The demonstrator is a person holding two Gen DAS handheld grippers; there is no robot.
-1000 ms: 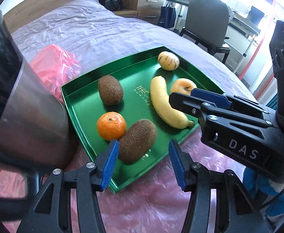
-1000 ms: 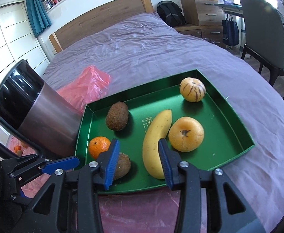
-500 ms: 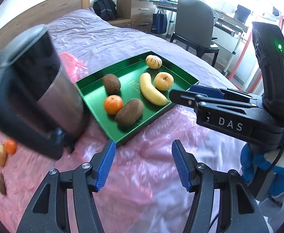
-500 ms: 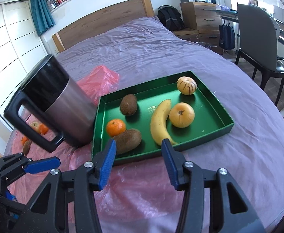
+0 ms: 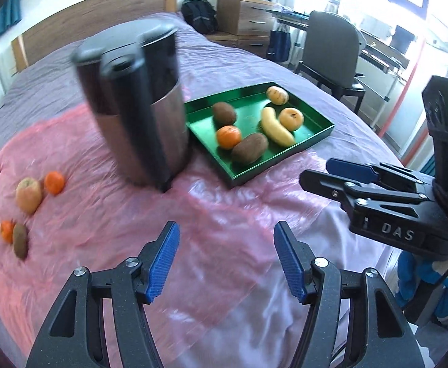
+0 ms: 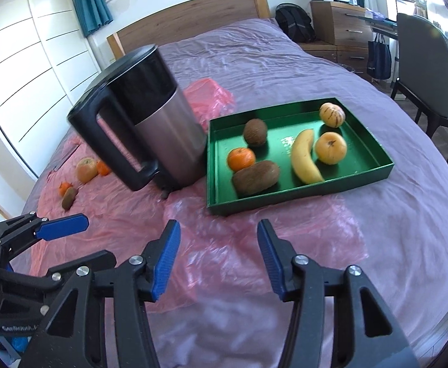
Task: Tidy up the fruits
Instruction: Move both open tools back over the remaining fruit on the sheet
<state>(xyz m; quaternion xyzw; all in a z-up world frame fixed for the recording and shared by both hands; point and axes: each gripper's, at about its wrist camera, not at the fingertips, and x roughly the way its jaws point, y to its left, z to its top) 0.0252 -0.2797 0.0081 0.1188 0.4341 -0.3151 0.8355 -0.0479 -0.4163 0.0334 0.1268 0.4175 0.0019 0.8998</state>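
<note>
A green tray (image 5: 316, 137) (image 6: 374, 150) on the bed holds a banana (image 6: 305, 156), an orange (image 6: 241, 159), two kiwis (image 6: 255, 177), an apple (image 6: 330, 148) and a striped fruit (image 6: 332, 115). Loose fruit lies on the pink plastic sheet at the left: an apple (image 5: 28, 194), two oranges (image 5: 54, 182) and a kiwi (image 5: 20, 241). My left gripper (image 5: 225, 262) is open and empty, well short of the tray. My right gripper (image 6: 218, 259) is open and empty above the sheet, and shows in the left wrist view (image 5: 346, 171).
A steel and black kettle (image 5: 141, 113) (image 6: 150, 116) stands on the sheet just left of the tray. The bed edge is at the right, with an office chair (image 5: 328, 46), drawers and a desk beyond. A wooden headboard is at the back.
Both grippers have pulled back from the tray and stayed open. The view has widened, so the kettle and the loose fruit at the left now show.
</note>
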